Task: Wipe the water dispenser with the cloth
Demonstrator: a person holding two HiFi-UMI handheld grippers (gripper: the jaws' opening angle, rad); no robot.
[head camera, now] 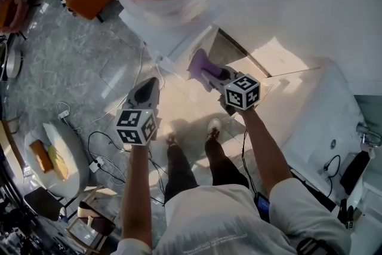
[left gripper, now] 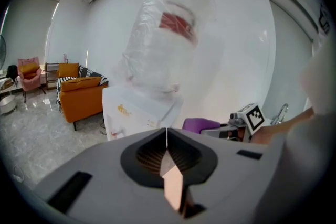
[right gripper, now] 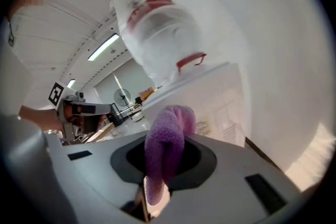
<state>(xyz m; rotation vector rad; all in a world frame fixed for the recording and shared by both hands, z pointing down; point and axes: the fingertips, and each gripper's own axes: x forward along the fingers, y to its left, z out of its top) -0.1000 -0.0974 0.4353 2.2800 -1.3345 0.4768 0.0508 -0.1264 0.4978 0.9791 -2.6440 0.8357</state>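
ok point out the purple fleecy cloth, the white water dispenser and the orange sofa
purple fleecy cloth [right gripper: 166, 147]: right gripper view, middle of the folded bunch
white water dispenser [left gripper: 137, 113]: left gripper view, front of its cabinet
orange sofa [left gripper: 83, 98]: left gripper view, near side of its body

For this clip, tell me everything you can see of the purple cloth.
The purple cloth is a fluffy, fleece-like fabric, bunched into a thick fold. It is clamped between the jaws of the right gripper. Its rounded end sticks out past the tips and a strip hangs back toward the camera. It sits close to the white water dispenser; whether it touches the dispenser cannot be told.
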